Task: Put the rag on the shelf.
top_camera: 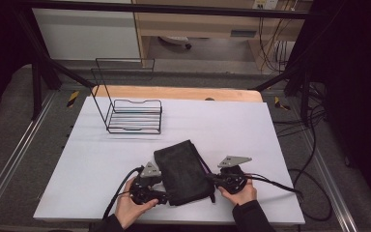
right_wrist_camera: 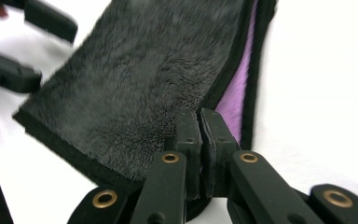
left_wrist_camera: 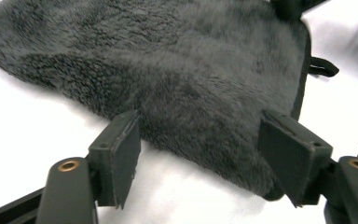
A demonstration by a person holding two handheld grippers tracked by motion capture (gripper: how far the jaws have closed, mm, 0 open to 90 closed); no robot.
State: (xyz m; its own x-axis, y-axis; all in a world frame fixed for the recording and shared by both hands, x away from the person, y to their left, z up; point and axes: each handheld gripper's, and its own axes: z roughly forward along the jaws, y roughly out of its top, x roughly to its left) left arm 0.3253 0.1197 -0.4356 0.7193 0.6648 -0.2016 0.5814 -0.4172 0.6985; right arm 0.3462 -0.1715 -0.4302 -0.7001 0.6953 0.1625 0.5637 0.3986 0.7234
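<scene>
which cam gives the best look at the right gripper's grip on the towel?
Right gripper view: the right gripper is pinched shut on the towel edge, purple lining showing. High view shows it small beside the towel. Left gripper view shows mostly fleece.

Fuzzy matt cloth (top_camera: 181, 169), wire rack (top_camera: 135, 116), matt table (top_camera: 232, 125).

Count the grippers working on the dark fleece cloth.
2. The left gripper sits at the cloth's near left corner, fingers apart around its edge. The right gripper is at its right edge, fingers pinched on it.
</scene>
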